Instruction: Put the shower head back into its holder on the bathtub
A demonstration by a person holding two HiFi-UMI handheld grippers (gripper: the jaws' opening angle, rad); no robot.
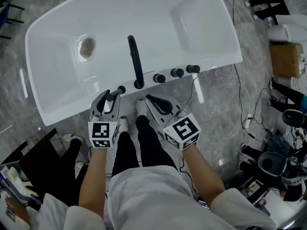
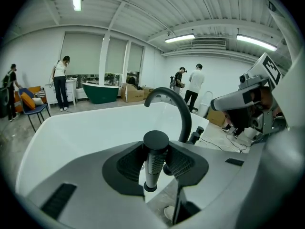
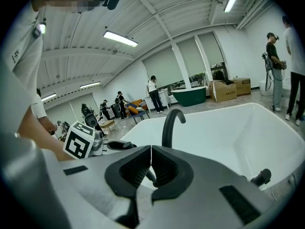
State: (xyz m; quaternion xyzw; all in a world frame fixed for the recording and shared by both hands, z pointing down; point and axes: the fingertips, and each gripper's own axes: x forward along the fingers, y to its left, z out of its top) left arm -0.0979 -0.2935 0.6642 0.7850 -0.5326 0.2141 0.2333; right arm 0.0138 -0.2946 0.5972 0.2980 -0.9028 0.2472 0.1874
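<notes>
Left gripper (image 1: 109,101) clamping the slim black cylindrical shower head (image 2: 153,161): keep it upright and seat it squarely in the glossy white bathtub's rim (image 1: 72,104) at twelve o'clock, your right gripper (image 3: 151,163) closed, empty.

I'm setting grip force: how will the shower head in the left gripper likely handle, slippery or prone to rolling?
The shower head looks rigid and round, so it would probably roll if laid down. Its dotted band sits between the left gripper's pads, so slipping seems unlikely. Gripped near mid-length, it might pivot if bumped.
</notes>
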